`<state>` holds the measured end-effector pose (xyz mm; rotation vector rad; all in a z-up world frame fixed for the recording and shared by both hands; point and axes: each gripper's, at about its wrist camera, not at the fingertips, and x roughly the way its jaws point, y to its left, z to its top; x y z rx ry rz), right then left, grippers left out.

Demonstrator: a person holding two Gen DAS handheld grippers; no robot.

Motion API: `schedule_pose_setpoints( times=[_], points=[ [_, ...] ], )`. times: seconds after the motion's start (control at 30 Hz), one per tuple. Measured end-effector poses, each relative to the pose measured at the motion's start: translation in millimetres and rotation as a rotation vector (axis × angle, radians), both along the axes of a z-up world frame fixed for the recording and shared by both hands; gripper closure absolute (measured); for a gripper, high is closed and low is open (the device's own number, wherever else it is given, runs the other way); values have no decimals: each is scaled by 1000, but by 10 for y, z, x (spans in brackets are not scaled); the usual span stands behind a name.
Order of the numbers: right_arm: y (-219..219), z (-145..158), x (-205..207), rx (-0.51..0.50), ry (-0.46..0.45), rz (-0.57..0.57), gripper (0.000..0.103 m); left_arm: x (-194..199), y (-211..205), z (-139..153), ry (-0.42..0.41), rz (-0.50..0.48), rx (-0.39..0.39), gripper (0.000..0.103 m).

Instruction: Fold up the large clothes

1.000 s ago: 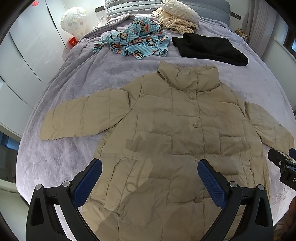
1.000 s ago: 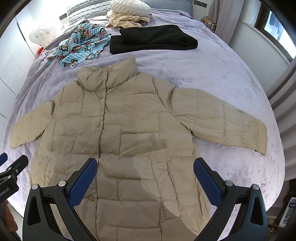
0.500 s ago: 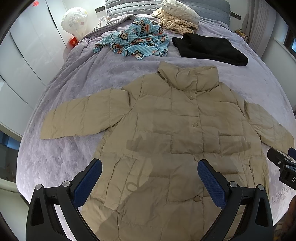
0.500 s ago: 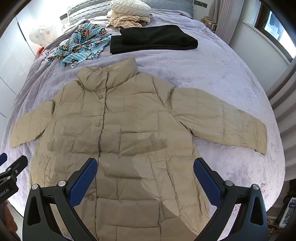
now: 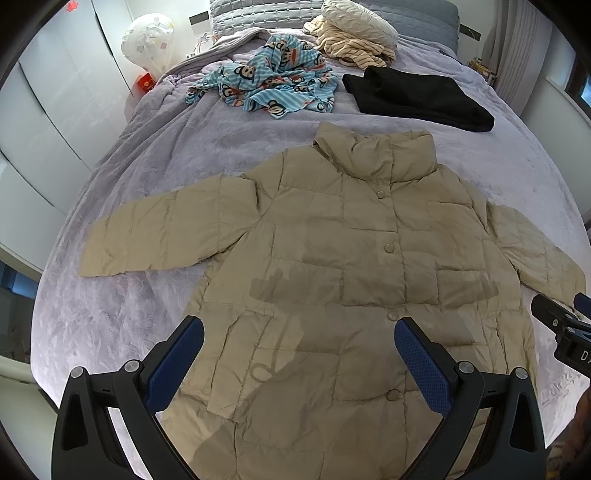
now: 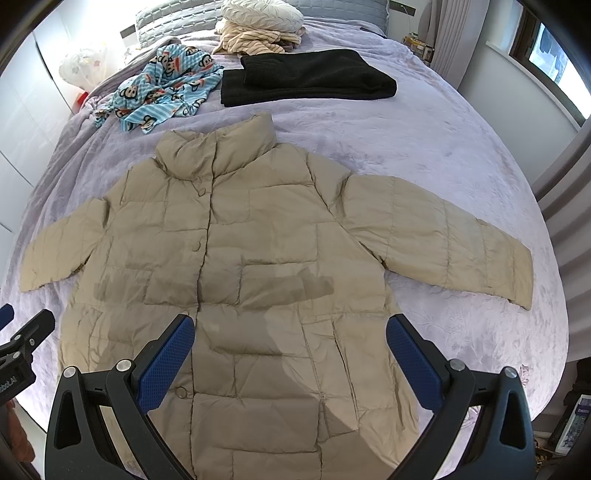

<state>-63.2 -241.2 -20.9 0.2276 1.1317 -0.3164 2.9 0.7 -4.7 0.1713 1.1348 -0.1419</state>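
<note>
A beige quilted puffer jacket point(image 5: 351, 266) point(image 6: 243, 251) lies flat and buttoned on the lilac bed cover point(image 5: 155, 155), collar towards the headboard, both sleeves spread out sideways. My left gripper point(image 5: 299, 354) hovers open above the jacket's lower left front, nothing between its blue pads. My right gripper point(image 6: 290, 347) hovers open above the lower right front, also holding nothing. Each gripper's tip shows at the edge of the other's view. The hem is hidden under the gripper frames.
Beyond the collar lie a folded black garment point(image 5: 417, 98) point(image 6: 306, 79), a crumpled blue monkey-print cloth point(image 5: 269, 83) point(image 6: 162, 88) and striped beige clothes under a cream pillow point(image 5: 354, 33). White wardrobes point(image 5: 48, 122) stand left; a wall and window point(image 6: 554, 62) stand right.
Almost nothing: both views shift very slightly, and the jacket lies as before.
</note>
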Motion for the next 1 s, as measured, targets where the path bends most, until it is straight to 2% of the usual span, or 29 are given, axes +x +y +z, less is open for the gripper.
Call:
schedule_pose_setpoints(
  times=[0.27,0.47,0.6,0.67,0.83,1.0],
  points=[
    [46,-39,41,-23,17,-10,0,75,150,-98,4,4,-31,0],
    [183,-120,85,-47,46,-28,0,255,454,-307,62,8,-104,0],
    [339,-182,141,-49,63,-51,0,398,725,-456,68,9,-126,0],
    [421,-230,185,-16,69,-61,0,486,907,-548,77,18,-151,0],
    [724,-425,334,138,49,-58,0,730,1476,-774,94,87,-239,0],
    [1207,-665,573,236,18,27,0,1023,2265,-1091,89,216,-348,0]
  ],
)
